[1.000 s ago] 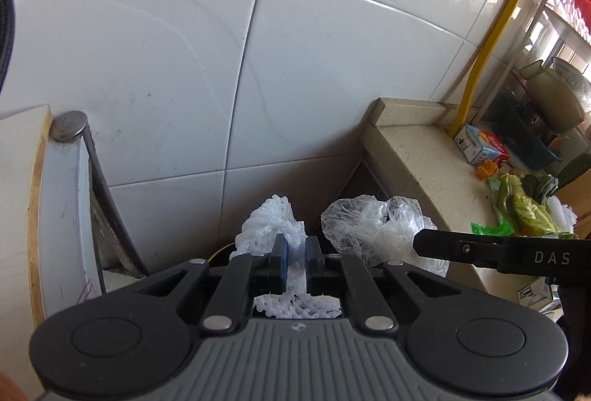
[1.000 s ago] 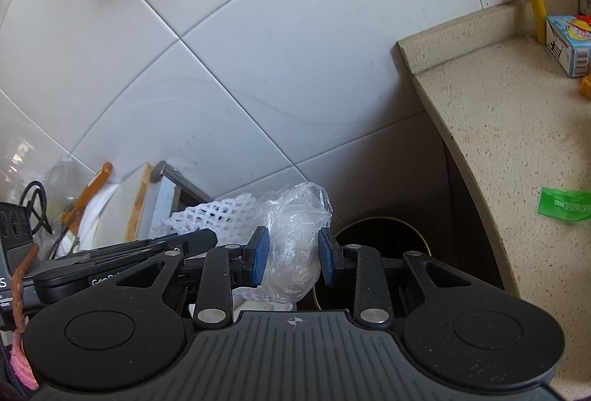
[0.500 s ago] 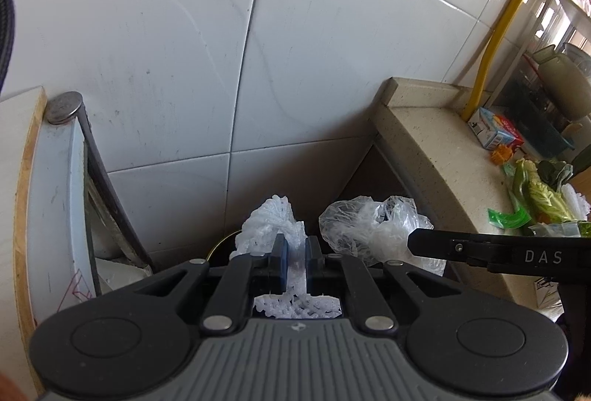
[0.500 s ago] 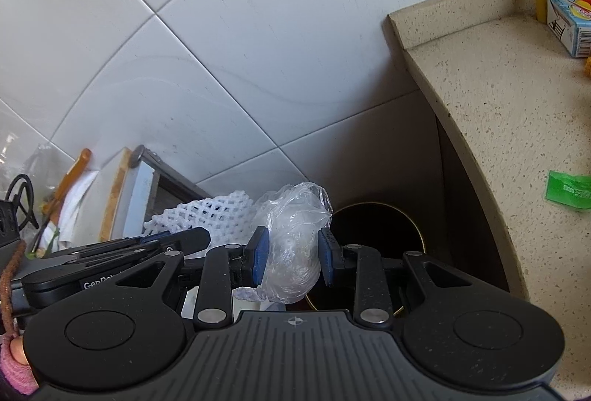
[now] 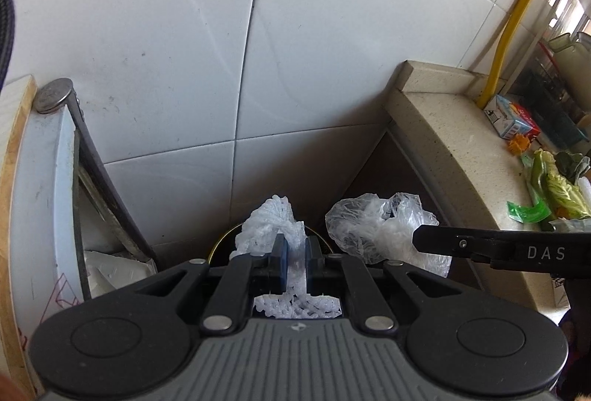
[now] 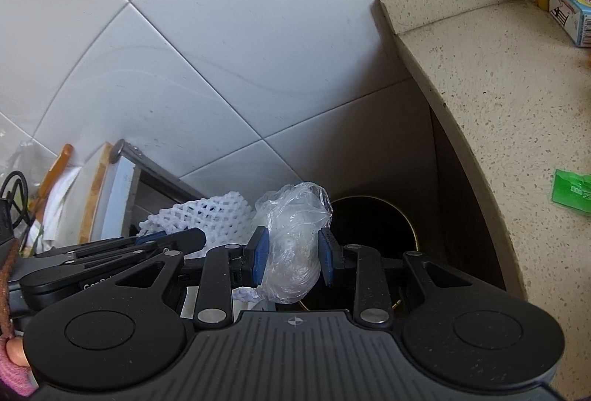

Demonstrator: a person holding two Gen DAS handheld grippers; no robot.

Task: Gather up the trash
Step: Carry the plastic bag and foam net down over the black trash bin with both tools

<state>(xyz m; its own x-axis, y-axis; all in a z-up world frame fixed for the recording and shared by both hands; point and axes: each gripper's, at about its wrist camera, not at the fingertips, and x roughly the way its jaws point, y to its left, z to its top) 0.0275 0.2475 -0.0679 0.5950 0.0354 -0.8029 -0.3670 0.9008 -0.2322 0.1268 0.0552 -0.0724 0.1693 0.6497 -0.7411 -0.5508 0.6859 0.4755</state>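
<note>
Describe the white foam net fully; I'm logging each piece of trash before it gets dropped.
The white foam net is a soft, open-mesh sleeve, crumpled and bunched. The left gripper is shut on it, blue pads pinching its middle; one end sticks up past the fingertips, the other spills back toward the gripper body. It hangs above the dark round bin, beside the clear plastic bag held by the right gripper.

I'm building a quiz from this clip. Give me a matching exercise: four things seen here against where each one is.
Things:
1. white foam net
2. clear plastic bag
3. green wrapper
4. small carton

Places:
A. flat on the counter near its edge
B. between the left gripper's fingers
C. on the counter beside the yellow pipe
D. between the right gripper's fingers

Pairs: 1-B, 2-D, 3-A, 4-C
</note>
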